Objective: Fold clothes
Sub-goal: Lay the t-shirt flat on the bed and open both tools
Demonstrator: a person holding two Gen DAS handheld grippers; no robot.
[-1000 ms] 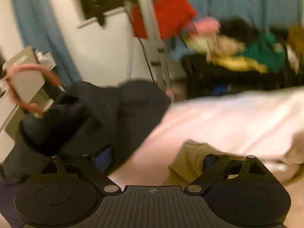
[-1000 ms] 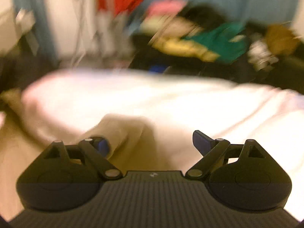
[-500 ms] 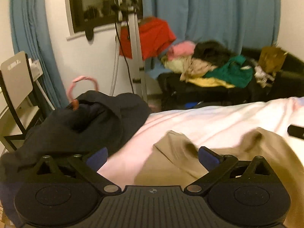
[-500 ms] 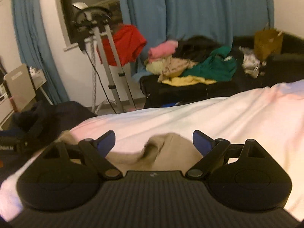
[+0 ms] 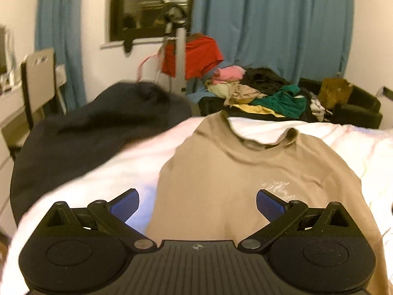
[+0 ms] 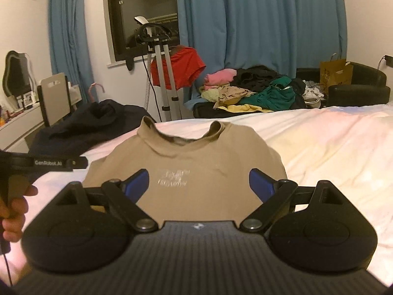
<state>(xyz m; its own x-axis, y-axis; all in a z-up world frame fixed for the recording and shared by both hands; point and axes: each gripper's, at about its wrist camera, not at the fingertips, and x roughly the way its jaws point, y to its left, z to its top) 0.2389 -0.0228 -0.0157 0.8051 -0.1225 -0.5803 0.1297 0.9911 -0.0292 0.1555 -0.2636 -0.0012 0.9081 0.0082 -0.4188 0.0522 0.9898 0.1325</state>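
A tan T-shirt [image 5: 245, 172] with a pale chest print lies spread face up on the white bed [image 5: 98, 184], its collar at the far end. My left gripper [image 5: 196, 204] hovers open over the shirt's near left part, and nothing is between its blue pads. My right gripper [image 6: 199, 183] is open too, above the tan T-shirt [image 6: 186, 152] near the print, and holds nothing. In the right wrist view one of the left gripper's black fingers [image 6: 59, 162] and the hand [image 6: 14, 211] holding it show at the left edge.
A dark garment [image 5: 98, 132] is heaped on the bed's far left corner. Beyond the bed stand a steamer stand [image 5: 180, 56] with a red garment [image 5: 196, 56], a clothes pile [image 5: 265, 95] on a black sofa, and a chair [image 5: 39, 78] by the desk.
Both grippers have drawn back and risen from the tan shirt. It was bunched at their fingers before and now lies spread flat. The left jaws stand a little wider.
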